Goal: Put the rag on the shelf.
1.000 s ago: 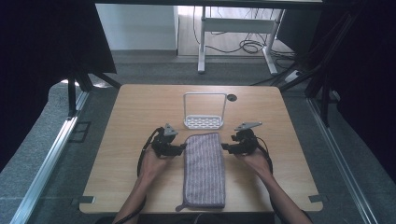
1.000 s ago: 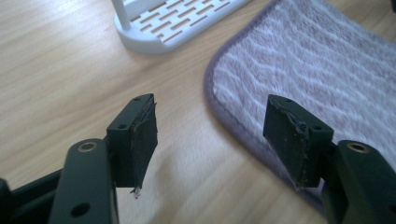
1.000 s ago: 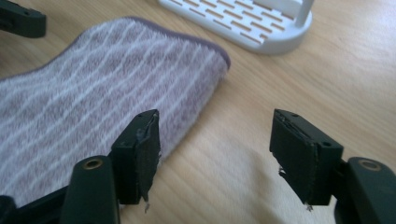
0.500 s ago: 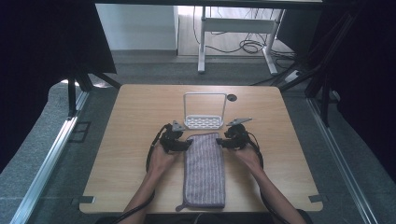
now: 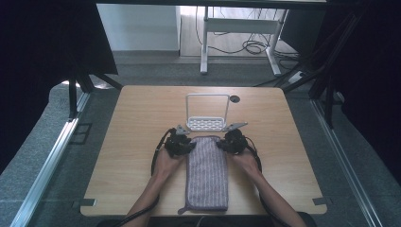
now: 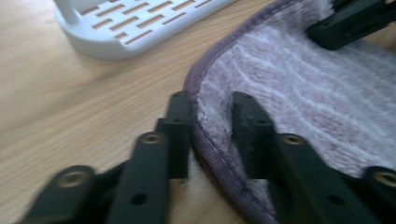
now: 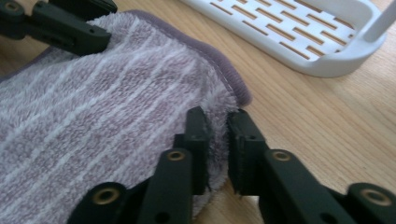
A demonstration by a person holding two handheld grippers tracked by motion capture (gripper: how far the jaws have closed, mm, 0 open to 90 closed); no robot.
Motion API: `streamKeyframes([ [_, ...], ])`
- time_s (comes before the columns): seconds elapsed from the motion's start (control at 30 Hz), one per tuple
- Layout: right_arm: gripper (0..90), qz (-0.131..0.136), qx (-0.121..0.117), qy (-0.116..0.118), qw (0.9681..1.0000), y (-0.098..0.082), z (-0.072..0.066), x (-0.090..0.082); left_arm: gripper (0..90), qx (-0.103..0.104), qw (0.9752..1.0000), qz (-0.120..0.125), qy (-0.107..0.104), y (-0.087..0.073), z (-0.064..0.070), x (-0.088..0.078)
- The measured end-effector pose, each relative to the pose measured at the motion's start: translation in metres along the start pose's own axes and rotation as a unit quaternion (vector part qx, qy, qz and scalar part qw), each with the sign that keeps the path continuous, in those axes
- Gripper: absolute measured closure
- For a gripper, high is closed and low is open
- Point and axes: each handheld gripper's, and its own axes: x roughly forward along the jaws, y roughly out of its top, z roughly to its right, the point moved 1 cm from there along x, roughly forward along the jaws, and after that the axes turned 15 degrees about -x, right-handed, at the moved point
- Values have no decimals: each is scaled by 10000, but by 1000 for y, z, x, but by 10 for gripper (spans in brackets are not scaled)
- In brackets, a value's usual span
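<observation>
My forearms come in from the near edge of the light wooden table (image 5: pixel 132 142), one either side of the purple-grey striped terry towel (image 5: pixel 206 175), which lies flat, folded into a long strip running away from me down the middle of the table. A small loop sticks out at its near left corner.

My left gripper (image 5: pixel 181 144) sits at the towel's far left corner. In the left gripper view (image 6: pixel 212 126) its jaws have just been closing and now pinch the hemmed edge of the towel, with the cloth bunched up between the pads. My right gripper (image 5: pixel 229 142) sits at the far right corner. In the right gripper view (image 7: pixel 218 133) its jaws have also just been closing, and they clamp a fold of the towel's fluffy edge between them. Each gripper view shows the other gripper's black jaws at the opposite corner.

Just beyond the towel's far end stands a white slotted plastic rack with an upright wire frame (image 5: pixel 206 124), close to the towel but apart from it. Farther off, near the table's far edge, is a small dark round hole (image 5: pixel 234 99).
</observation>
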Motion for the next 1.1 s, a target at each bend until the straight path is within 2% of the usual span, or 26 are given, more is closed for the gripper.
streamKeyframes([
  [0.03, 833, -34, -51, -14, 10000, 1, -1, 0, 749, -47, 10000, -9, -78, 0, 0, 0],
  [0.17, 846, -61, -151, -42, 9999, 2, -1, -1, 794, -72, 9999, -71, -124, 1, 0, 0],
  [0.23, 848, 24, -119, -13, 9999, 4, 0, -5, 807, 9, 10000, -15, -58, 4, 0, -3],
  [0.3, 848, 132, -91, -2, 9999, 6, 1, -10, 808, 2, 10000, 46, -71, 5, 0, -5],
  [0.33, 848, 190, -69, 3, 9998, 7, 2, -13, 807, -28, 9998, 167, -146, 8, 2, -10],
  [0.43, 848, 275, -86, -13, 9996, 10, 3, -20, 806, -28, 9995, 272, -153, 12, 5, -15],
  [0.47, 848, 370, -64, 5, 9993, 12, 4, -26, 806, -37, 9991, 381, -159, 17, 7, -22],
  [0.63, 847, 613, -115, -1, 9981, 21, 6, -43, 806, -12, 9981, 584, -206, 30, 13, -38],
  [0.9, 845, 832, -213, -42, 9963, 36, 11, -67, 805, 120, 9967, 755, -263, 47, 20, -56],
  [1.1, 843, 1076, -151, 60, 9941, 52, 21, -86, 805, 288, 9954, 886, -220, 67, 28, -76],
])
